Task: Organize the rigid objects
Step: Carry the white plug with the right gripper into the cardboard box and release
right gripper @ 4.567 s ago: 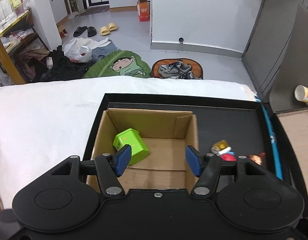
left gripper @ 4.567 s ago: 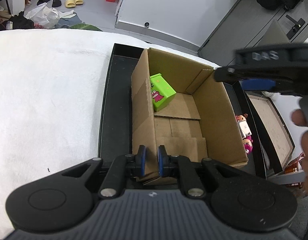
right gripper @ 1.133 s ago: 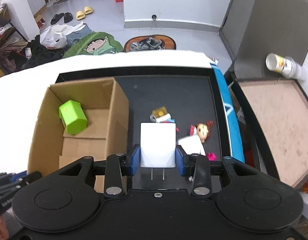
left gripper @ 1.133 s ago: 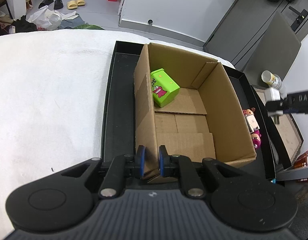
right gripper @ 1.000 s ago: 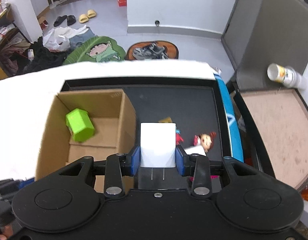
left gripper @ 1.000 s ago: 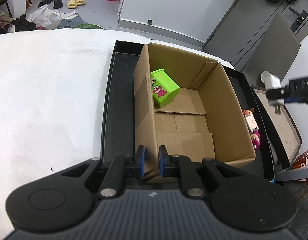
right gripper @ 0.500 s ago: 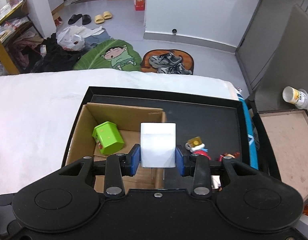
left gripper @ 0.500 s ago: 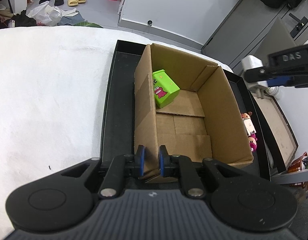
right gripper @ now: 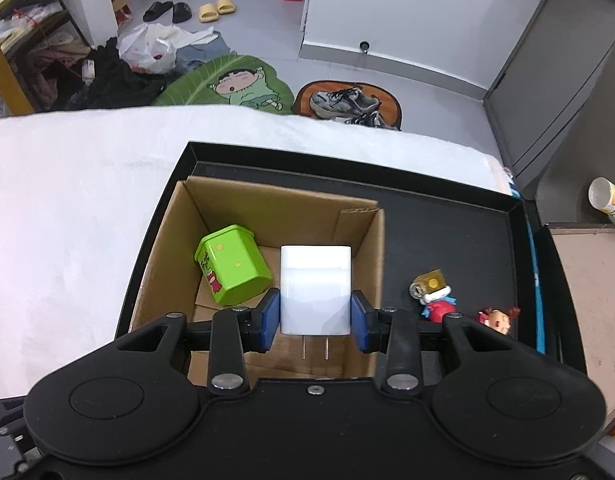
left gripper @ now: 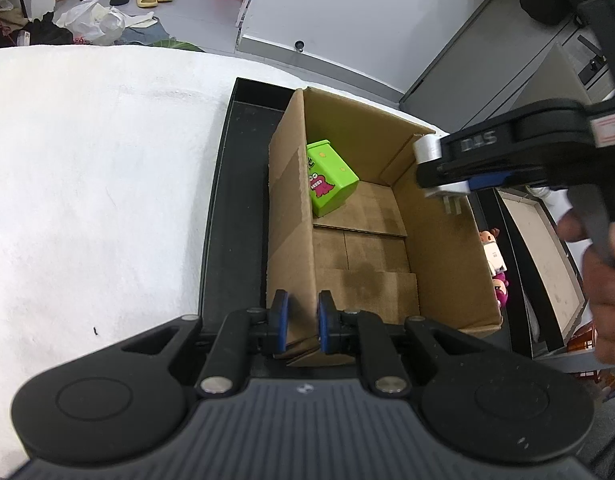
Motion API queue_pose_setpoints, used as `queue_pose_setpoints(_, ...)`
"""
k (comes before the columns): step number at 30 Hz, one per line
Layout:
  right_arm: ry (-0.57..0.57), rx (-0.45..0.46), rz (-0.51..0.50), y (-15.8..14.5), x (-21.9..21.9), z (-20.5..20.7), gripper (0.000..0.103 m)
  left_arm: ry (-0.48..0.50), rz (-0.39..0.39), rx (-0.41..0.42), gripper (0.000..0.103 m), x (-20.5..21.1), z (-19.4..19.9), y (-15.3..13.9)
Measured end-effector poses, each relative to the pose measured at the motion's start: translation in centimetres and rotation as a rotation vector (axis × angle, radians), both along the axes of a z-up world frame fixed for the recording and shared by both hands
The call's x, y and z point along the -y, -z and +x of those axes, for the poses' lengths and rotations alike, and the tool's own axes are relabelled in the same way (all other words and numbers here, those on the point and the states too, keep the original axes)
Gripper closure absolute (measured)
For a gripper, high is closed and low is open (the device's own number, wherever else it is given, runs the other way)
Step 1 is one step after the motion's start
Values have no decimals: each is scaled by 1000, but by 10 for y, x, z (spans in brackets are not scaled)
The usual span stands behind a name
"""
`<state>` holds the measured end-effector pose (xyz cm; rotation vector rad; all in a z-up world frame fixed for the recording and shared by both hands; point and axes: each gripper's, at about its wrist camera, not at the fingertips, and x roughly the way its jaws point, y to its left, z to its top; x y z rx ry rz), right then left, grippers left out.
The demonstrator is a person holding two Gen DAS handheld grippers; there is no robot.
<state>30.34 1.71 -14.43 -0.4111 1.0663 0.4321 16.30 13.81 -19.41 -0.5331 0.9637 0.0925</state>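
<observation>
- Grey floor behind with slippers (right gripper: 216,7), plastic bag (right gripper: 147,50), green cartoon mat (right gripper: 231,86), sneakers (right gripper: 349,104) on a brown rug.
- White cloth-covered surface (left gripper: 87,168) in front, carrying black tray (right gripper: 447,216).
- Open cardboard box (right gripper: 275,204) standing in left part of tray, flaps up.
- Green toy bin (right gripper: 233,270) with pink monster print lying tilted on box floor, near far-left corner; also seen from left wrist (left gripper: 329,182).
- Left gripper (left gripper: 300,322) closed tight on near wall of cardboard box, blue pads either side of the wall edge.
- Right gripper (right gripper: 315,322) clamped on white charger (right gripper: 315,290), pads pressing its two sides, prongs pointing back toward the camera.
- Charger held in the air above the box opening, right of green toy bin, not touching the box.
- From left wrist: same charger (left gripper: 437,168) over box's far-right wall, prongs hanging down; right hand (left gripper: 603,292) gripping the handle at frame edge.
- Small figurines on tray floor right of box: yellow-topped one (right gripper: 431,290) near box wall, red-haired doll (right gripper: 497,318) farther right.
- Brown shallow tray (right gripper: 587,280) just beside black tray, right side.
- Can (right gripper: 607,196) lying on floor, far right.
</observation>
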Motion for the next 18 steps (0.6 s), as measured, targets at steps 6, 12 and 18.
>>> queue_pose_setpoints(6, -47, 2, -32, 15, -17, -3, 66, 0, -6, -1, 89, -1, 0, 0)
queue_pose_setpoints(12, -39, 10, -60, 30, -23, 3, 66, 0, -2, -6, 89, 0, 1, 0)
queue_pose_setpoints(18, -7, 39, -52, 37, -24, 10, 66, 5, 6, -12, 89, 1, 3, -1)
